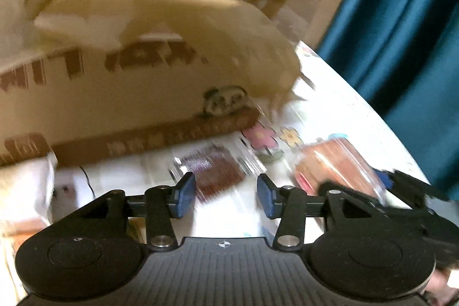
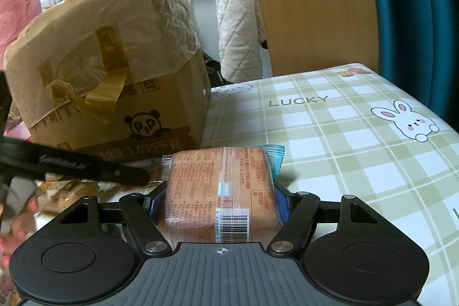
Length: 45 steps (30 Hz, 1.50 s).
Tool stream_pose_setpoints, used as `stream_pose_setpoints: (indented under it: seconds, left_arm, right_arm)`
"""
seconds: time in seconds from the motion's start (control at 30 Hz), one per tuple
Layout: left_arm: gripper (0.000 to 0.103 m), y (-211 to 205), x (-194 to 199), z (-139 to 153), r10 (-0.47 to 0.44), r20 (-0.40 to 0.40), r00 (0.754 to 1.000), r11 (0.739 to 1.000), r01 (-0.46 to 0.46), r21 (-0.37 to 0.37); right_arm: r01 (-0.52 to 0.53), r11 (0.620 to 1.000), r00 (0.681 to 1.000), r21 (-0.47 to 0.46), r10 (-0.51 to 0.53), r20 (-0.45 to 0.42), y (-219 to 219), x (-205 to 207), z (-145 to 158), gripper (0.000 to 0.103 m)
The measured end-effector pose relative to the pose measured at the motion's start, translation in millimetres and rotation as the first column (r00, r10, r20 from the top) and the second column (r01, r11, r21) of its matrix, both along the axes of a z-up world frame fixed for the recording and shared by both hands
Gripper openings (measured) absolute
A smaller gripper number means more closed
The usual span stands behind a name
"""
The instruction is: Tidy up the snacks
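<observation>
The right gripper (image 2: 222, 201) is clamped on an orange snack pack (image 2: 219, 191), its blue pads pressed against the pack's two long sides; the barcode end points back toward the camera and the pale blue crimped end points away. The pack sits low over the table (image 2: 358, 139), which wears a green checked cloth with rabbits, and it is not clear whether it touches the cloth or hangs just above it. Just beyond the pack and to its left stands a box (image 2: 120, 105) of brown card, with a paper liner and loose tape folded over its top, near the table's far left edge. The left gripper (image 1: 226, 195) has its jaws apart and nothing between them; its view is blurred, but another wrapped pack (image 1: 221, 171) lies on the cloth straight ahead of its pads, close to the foot of the box. More wrappers (image 2: 60, 191) lie jumbled at the left near the box. The step in hand looks like a carry: one pack has been picked and is on its way to the box. The next move probably calls for lifting the pack above the liner's rim, since the box is tall, and letting go only once it is over the opening, while the left arm stays clear of that path.
</observation>
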State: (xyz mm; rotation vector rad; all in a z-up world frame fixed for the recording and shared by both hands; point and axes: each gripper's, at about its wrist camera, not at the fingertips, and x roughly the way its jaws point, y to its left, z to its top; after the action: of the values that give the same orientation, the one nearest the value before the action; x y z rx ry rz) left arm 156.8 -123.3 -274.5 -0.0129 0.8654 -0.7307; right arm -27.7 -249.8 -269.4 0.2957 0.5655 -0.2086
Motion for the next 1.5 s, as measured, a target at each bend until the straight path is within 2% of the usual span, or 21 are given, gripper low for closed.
stream_pose_setpoints:
  seconds: [0.1, 0.27, 0.33, 0.43, 0.57, 0.67, 0.9, 1.13, 1.2, 1.37, 1.4, 1.43, 1.47, 1.5]
  left_arm:
    - [0.05, 0.0, -0.6, -0.4, 0.007, 0.003, 1.0, 1.0, -0.007, -0.008]
    - [0.05, -2.1, 16.1, 0.2, 0.099, 0.033, 0.995, 0.994, -0.098, -0.049]
    - [0.049, -6.0, 22.7, -0.6, 0.103, 0.052, 0.993, 0.994, -0.101, -0.04]
    - [0.049, -12.2, 32.5, -6.5, 0.076, 0.028, 0.997, 0.996, -0.075, -0.039]
    - [0.049, -23.9, 32.8, -13.4, 0.043, 0.051, 0.998, 0.999, -0.043, -0.006]
    - [0.049, -26.4, 29.3, -13.8, 0.005, 0.024, 1.0, 1.0, -0.005, -0.003]
    - [0.049, -34.7, -2.9, -15.6, -0.068, 0.03, 0.997, 0.996, 0.066, 0.056]
    - [0.049, -56.2, 2.0, -15.4, 0.021, 0.071, 0.997, 0.994, -0.028, 0.104]
    - [0.049, -62.7, 0.1, -7.6, 0.032, 0.084, 0.996, 0.991, -0.043, 0.126]
    - [0.05, -84.4, -11.3, -11.7, 0.029, 0.15, 0.988, 0.98, -0.057, 0.189]
    - [0.049, -88.7, -13.2, -12.8, 0.03, 0.157, 0.987, 0.978, -0.061, 0.198]
    - [0.045, -90.5, -21.9, -12.5, 0.033, 0.165, 0.986, 0.977, -0.066, 0.203]
    - [0.035, -93.3, -25.8, -12.8, 0.034, 0.17, 0.985, 0.977, -0.069, 0.204]
    - [0.032, -91.5, -28.9, -10.2, 0.033, 0.172, 0.985, 0.978, -0.067, 0.2]
  right_arm:
    - [-0.002, 1.0, 1.0, -0.003, 0.002, -0.001, 0.2, 0.2, -0.1, 0.067]
    - [-0.004, 1.0, 1.0, -0.001, 0.004, -0.001, -1.1, 0.1, -0.5, 0.067]
    - [-0.005, 1.0, 1.0, 0.003, 0.005, 0.0, -2.1, 0.2, -0.8, 0.067]
    - [-0.005, 1.0, 1.0, 0.005, 0.005, 0.001, -1.3, 0.3, -1.0, 0.067]
    - [-0.005, 1.0, 1.0, 0.008, 0.005, 0.002, -1.1, -0.3, -0.8, 0.067]
    - [-0.005, 1.0, 1.0, 0.011, 0.005, 0.002, -0.8, -0.1, -1.0, 0.067]
    - [-0.007, 1.0, 1.0, 0.01, 0.007, 0.001, -0.3, 0.7, -1.4, 0.067]
    - [-0.01, 1.0, 1.0, 0.012, 0.01, 0.001, -0.2, 0.9, -1.3, 0.067]
    - [-0.009, 1.0, 1.0, 0.015, 0.009, 0.002, -0.3, 0.8, -1.4, 0.067]
    - [-0.003, 1.0, 1.0, 0.009, 0.003, 0.005, -0.1, 0.1, -1.4, 0.067]
    - [-0.002, 1.0, 1.0, 0.01, 0.002, 0.006, -0.5, -0.4, -1.3, 0.067]
    - [-0.002, 1.0, 1.0, 0.01, 0.002, 0.006, -0.5, -0.4, -1.3, 0.067]
    - [-0.002, 1.0, 1.0, 0.012, 0.002, 0.007, -1.4, -1.0, -1.3, 0.067]
    - [-0.003, 1.0, 1.0, 0.013, 0.002, 0.007, -1.6, -0.9, -1.2, 0.067]
